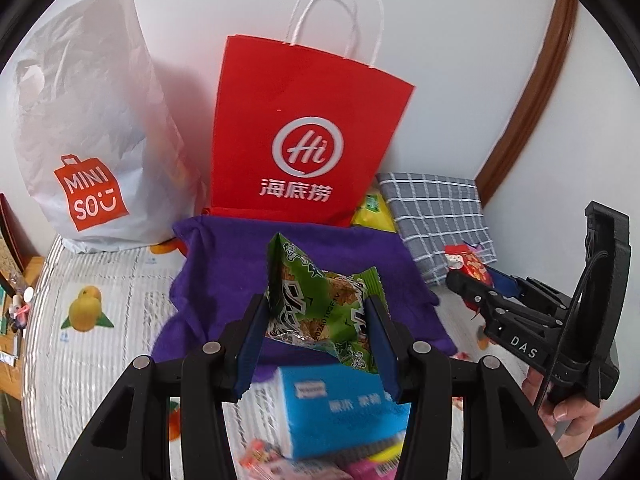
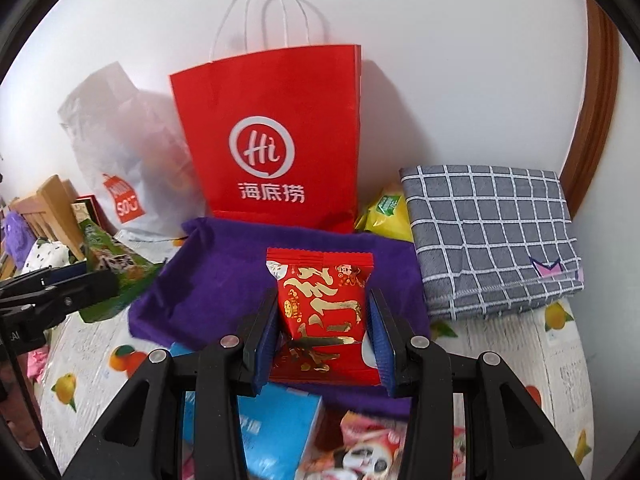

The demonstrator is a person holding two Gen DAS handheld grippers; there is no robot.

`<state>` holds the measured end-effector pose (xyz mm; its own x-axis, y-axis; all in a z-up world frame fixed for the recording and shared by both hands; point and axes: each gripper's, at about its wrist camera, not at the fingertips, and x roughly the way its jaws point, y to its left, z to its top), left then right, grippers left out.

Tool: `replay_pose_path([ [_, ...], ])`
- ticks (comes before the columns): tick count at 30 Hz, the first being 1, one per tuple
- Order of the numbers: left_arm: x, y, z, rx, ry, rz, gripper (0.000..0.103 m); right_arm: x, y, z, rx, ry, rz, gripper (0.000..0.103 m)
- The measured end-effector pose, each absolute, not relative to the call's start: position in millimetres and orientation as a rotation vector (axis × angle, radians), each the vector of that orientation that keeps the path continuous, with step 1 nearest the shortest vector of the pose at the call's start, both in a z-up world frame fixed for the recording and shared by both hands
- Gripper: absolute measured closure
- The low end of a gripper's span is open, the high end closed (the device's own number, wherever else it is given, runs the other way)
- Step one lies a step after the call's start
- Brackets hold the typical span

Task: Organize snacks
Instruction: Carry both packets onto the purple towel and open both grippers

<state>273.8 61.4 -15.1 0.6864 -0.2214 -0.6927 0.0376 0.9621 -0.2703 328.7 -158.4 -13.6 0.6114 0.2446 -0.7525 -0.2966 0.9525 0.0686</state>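
We hold a snack in each set of jaws. The left gripper (image 1: 318, 320) has its jaws partly closed on a green snack packet (image 1: 320, 304), the blue pads pressing its two sides, so the crinkled packet stands up between them and pokes out beyond the tips. The right gripper (image 2: 322, 334) has its jaws drawn in tight on a red snack packet (image 2: 324, 312) with gold lettering, held upright between the pads with its sealed top edge past the tips.

Just beyond and under both sets of jaws lies a purple cloth bag (image 1: 304, 248), spread out on a surface covered with a fruit-printed sheet (image 1: 88, 344). Farther ahead of the jaws a red paper bag (image 1: 308, 128) with white handles stands against the wall, and to its left, as the left jaws see it, a white plastic bag (image 1: 80, 120). To the right of the red paper bag a yellow packet (image 2: 386, 212) peeks out, next to a folded grey checked cloth (image 2: 488, 236).

Below the jaws, nearer to us, sits a blue box (image 1: 340, 404), and more snack wrappers (image 2: 368, 452) lie beside it, too blurred to tell apart.
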Motion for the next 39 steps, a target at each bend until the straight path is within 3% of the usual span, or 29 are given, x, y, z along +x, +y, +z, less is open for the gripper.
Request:
replay_pose_path([
  [17, 343.8, 89.4, -70.6, -0.220, 0.890, -0.088, 0.056, 404.0, -166.5, -81.9, -0.077, 0.979, 0.270, 0.061],
  [39, 382.9, 96.0, -132.2, -0.222, 1.008, -0.063, 0.056, 436.5, -172.7, -138.1, -0.082, 1.148, 0.290, 0.061],
])
